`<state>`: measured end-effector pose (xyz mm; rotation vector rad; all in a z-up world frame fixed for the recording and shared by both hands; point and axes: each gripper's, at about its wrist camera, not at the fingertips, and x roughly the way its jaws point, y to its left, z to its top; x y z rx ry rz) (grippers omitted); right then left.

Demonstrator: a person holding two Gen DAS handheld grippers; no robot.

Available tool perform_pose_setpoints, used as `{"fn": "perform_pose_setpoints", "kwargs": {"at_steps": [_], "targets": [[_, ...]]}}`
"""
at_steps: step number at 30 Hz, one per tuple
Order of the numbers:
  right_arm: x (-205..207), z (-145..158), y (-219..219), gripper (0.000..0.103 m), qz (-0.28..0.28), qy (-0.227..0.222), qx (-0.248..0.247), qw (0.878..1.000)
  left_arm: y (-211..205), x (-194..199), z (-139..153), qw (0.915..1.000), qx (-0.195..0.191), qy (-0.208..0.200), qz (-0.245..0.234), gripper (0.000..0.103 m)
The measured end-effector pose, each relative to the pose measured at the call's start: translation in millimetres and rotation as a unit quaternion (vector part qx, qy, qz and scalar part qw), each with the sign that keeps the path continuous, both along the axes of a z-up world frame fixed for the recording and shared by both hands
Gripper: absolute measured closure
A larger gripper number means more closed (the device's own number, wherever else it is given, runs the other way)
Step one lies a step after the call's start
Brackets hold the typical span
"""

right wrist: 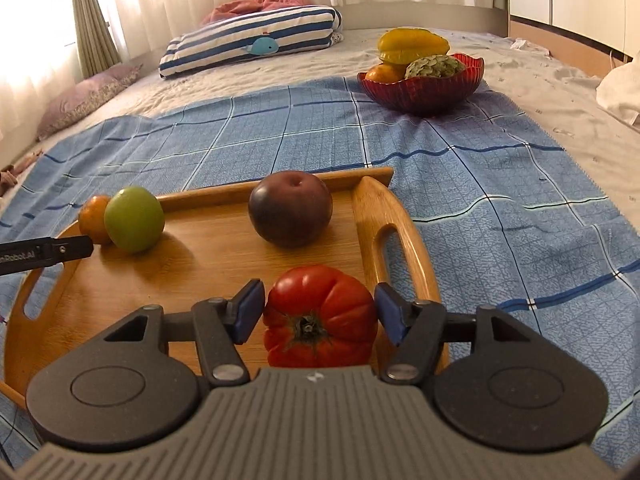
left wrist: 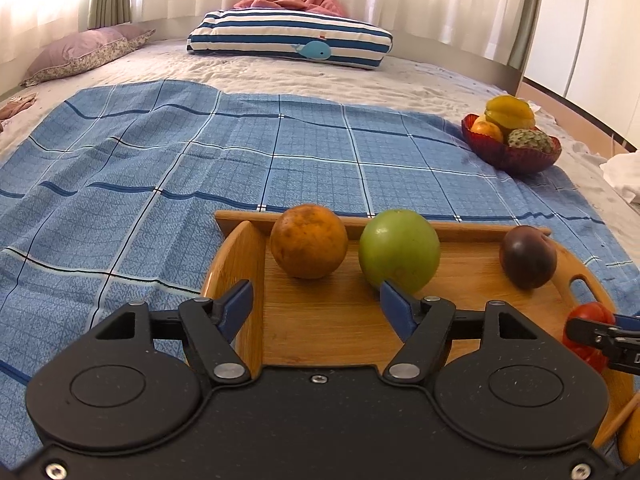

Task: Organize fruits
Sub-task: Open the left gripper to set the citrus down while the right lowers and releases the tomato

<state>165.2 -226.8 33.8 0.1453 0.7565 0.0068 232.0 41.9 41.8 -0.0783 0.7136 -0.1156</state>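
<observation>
A wooden tray [left wrist: 332,328] lies on a blue checked cloth and holds an orange [left wrist: 308,241], a green apple [left wrist: 399,256], a dark plum [left wrist: 528,257] and a red tomato [right wrist: 320,316]. My left gripper [left wrist: 316,306] is open and empty, low over the tray's left part, just in front of the orange and apple. My right gripper [right wrist: 319,312] stands around the tomato near the tray's right handle [right wrist: 394,240], its blue pads close against the tomato's sides. A red glass bowl [right wrist: 420,88] farther right holds a starfruit [right wrist: 412,46], a custard apple [right wrist: 434,66] and an orange.
The blue cloth [left wrist: 180,168] covers a bed. A striped whale pillow [left wrist: 288,38] and a purple pillow [left wrist: 80,54] lie at the far end. White fabric [right wrist: 620,88] lies at the right edge. The tray [right wrist: 200,272] has raised rims.
</observation>
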Motion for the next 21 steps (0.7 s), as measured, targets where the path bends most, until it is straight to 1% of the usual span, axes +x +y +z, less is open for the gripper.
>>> {"fn": "perform_pose_setpoints", "kwargs": {"at_steps": [2,4,5,6,7,10,15,17,21], "targets": [[-0.3,-1.9,2.6,0.029,0.004,0.007,-0.011,1.0,0.3,-3.7,1.8,1.0,0.0,-0.003,-0.002,0.034],[-1.8,-4.8,4.2,0.029,0.01,0.009,-0.022,1.0,0.6,-7.1,3.4,1.0,-0.002,-0.005,-0.005,0.034],[-2.9,-5.7,4.9,0.03,0.013,0.006,-0.027,1.0,0.7,-9.0,4.2,0.9999,-0.003,-0.006,-0.007,0.034],[-4.3,-5.8,5.8,0.037,0.014,0.002,-0.031,0.999,0.6,-11.5,5.1,0.9999,-0.003,-0.008,-0.01,0.033],[-5.0,-5.5,6.8,0.039,0.012,-0.002,-0.035,0.999,0.3,-13.8,6.1,0.9999,-0.003,-0.01,-0.012,0.033],[-4.0,-5.3,7.7,0.039,0.022,-0.005,-0.023,0.999,-1.1,-21.0,9.5,0.9997,-0.002,-0.018,-0.017,0.032],[7.4,-3.4,17.7,0.039,0.025,-0.019,-0.033,0.999,-3.0,-31.3,14.3,0.9993,-0.002,-0.028,-0.024,0.032],[15.1,-3.8,18.6,0.039,0.02,-0.014,-0.029,0.999,-3.1,-35.7,16.0,0.9991,-0.005,-0.029,-0.03,0.032],[24.7,-6.2,12.7,0.039,0.007,-0.004,-0.005,1.0,-3.1,-45.3,19.2,0.9986,-0.009,-0.033,-0.04,0.031]]}}
